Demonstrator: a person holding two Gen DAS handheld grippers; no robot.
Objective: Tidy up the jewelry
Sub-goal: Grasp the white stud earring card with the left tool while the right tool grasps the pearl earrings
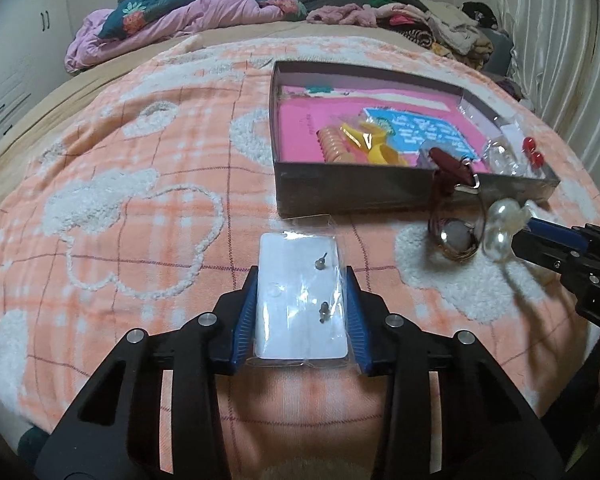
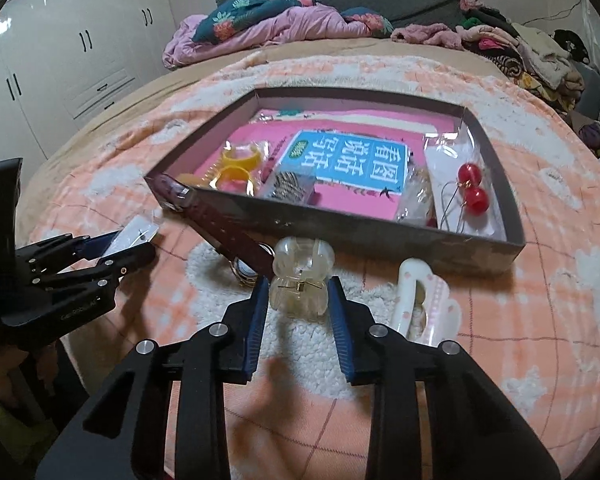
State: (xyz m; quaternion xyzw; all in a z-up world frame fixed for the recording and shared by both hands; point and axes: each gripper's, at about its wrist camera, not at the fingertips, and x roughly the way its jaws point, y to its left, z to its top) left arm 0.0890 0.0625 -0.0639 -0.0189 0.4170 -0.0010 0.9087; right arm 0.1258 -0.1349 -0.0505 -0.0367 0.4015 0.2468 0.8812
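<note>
Gripping the earring card [image 1: 302,300] across its short width, the left gripper [image 1: 302,312] sits nearer the box [image 1: 400,194] than the right gripper [image 2: 298,300], clamped on a clear hair claw [image 2: 302,282].

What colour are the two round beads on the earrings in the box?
Red, glossy; clearest in the right wrist view.

even indoor light, soft shadows under the tools, glare on the wardrobe doors [image 2: 80,40], fisheye-warped dark corners.
</note>
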